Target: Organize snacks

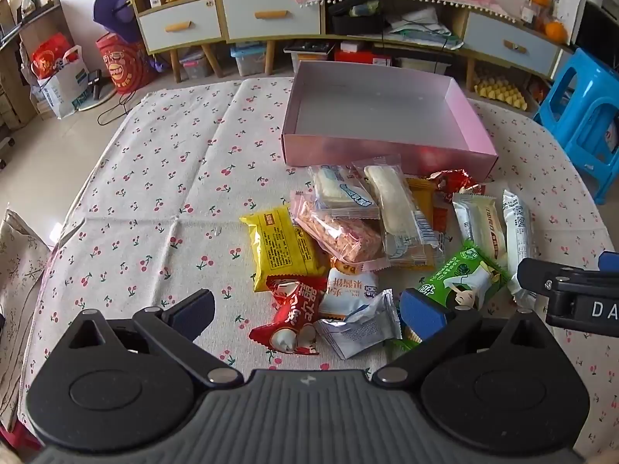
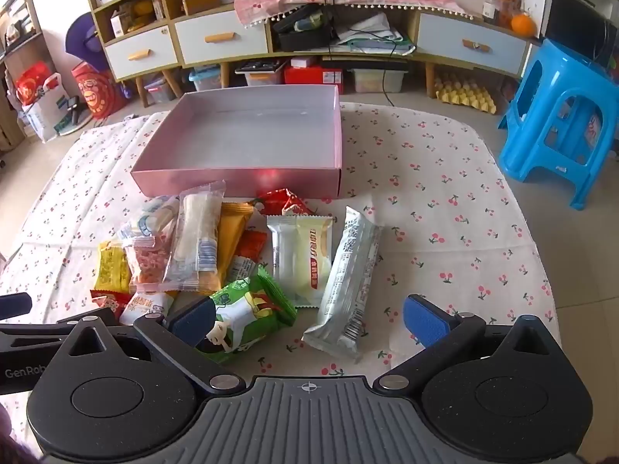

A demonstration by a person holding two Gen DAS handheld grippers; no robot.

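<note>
- One cherry-print tablecloth (image 1: 162, 162) covers the table and carries everything.
- A pink box (image 2: 240, 181) sits open on the far part of the cloth, nothing inside.
- Snack packets lie heaped just before the box: a yellow packet (image 1: 280, 245), a green packet (image 2: 247, 309), a long white bar (image 2: 348, 282).
- Left gripper (image 1: 307, 311) hangs over the heap, jaws spread wide, holding nothing.
- Right gripper (image 2: 309, 319) is likewise spread, one pad over the green packet, gripping nothing.

A blue plastic stool (image 2: 557, 123) stands beside the cherry-print tablecloth (image 1: 162, 178).
</note>
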